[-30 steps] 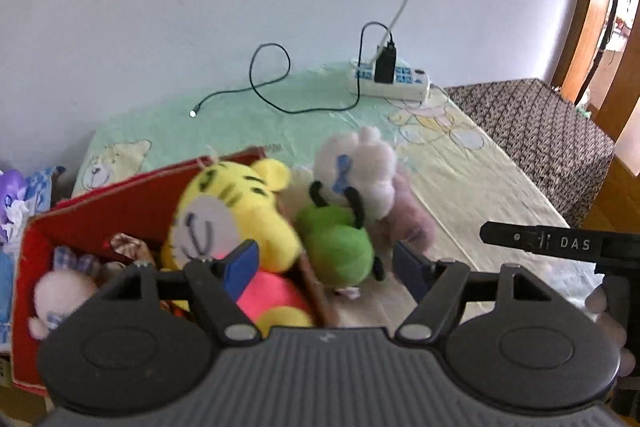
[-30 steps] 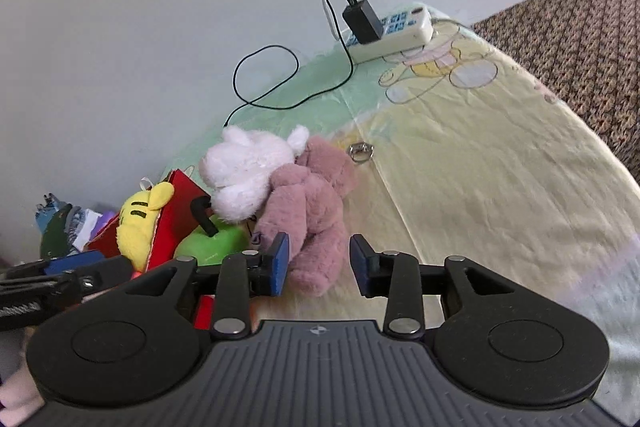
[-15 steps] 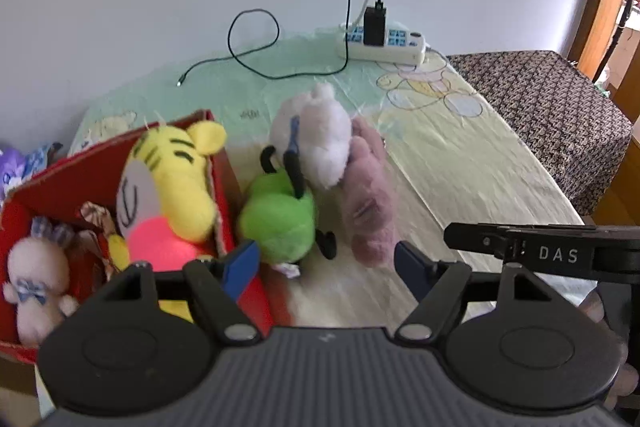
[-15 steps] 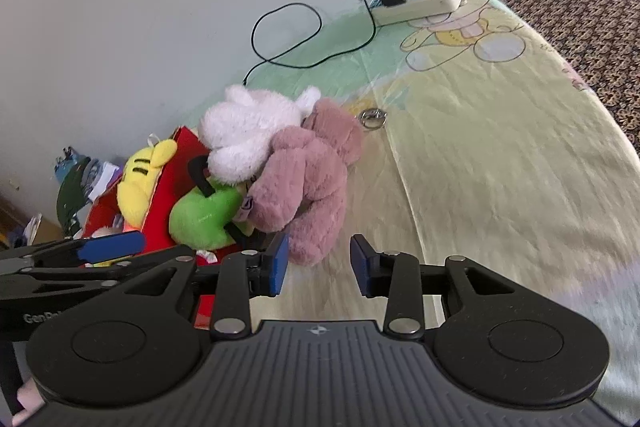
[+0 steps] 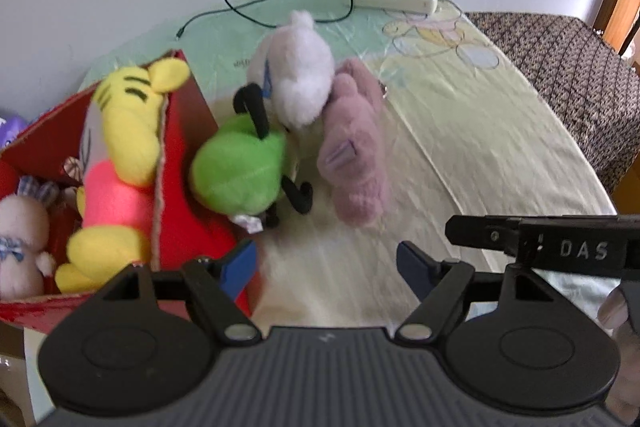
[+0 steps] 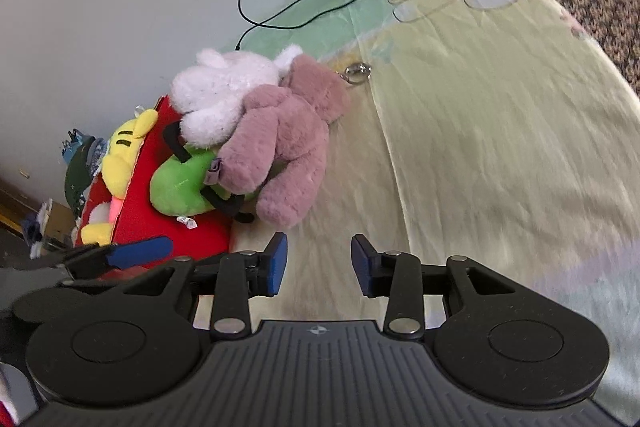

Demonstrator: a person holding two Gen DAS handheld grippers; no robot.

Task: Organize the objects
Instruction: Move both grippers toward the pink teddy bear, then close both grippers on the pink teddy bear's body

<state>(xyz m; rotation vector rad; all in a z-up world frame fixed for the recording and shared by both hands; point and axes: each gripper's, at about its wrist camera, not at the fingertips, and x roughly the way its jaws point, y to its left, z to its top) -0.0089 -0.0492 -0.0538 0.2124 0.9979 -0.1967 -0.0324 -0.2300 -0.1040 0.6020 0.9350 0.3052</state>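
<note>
Both the left gripper (image 5: 326, 265) and the right gripper (image 6: 318, 259) are opening, gripping nothing. They are hovering near the green toy (image 5: 238, 173) and pink bear (image 6: 280, 143) lying beside the red box (image 5: 186, 131).

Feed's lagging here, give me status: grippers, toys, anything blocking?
Left gripper and right gripper opening, both empty. Green, white, pink plush toys piled beside red box. Nothing blocking.
</note>
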